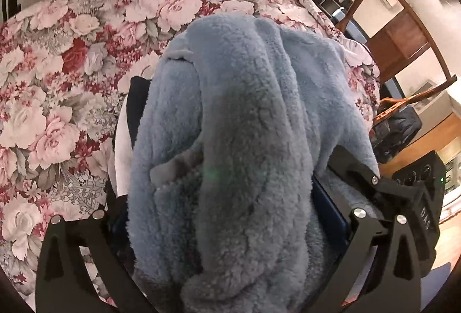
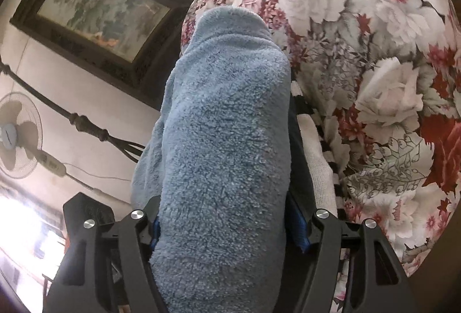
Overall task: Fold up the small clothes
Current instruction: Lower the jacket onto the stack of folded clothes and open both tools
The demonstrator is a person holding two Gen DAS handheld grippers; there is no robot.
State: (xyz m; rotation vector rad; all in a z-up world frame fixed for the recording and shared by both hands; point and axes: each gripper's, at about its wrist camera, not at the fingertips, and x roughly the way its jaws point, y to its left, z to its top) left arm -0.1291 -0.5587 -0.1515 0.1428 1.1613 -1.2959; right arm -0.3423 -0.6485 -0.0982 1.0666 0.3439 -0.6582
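Between the fingers of the left gripper (image 1: 230, 226) a thick bunch of the blue fleece garment (image 1: 245, 125) was pinched, the jaws held fairly wide by the bulk of the pile. The right gripper (image 2: 227, 229) clamped another fold of the same fleece (image 2: 224, 140) just as fully. From each pair of fingers the cloth ran straight forward along the finger line and draped over them, so its long axis lay away from both tools, lifted clear of the floral bedspread (image 1: 86, 53) rather than spread on it. Neither arm looked nearer; both had it equally. Just beside the fleece, toward the bedspread's near edge, lay a black-and-white garment (image 2: 319, 169). Beyond the bed stood a wooden chair (image 1: 403, 33), a framed painting (image 2: 100, 13) and a fan (image 2: 17, 137). I judged the next move would be laying the fleece down flat.
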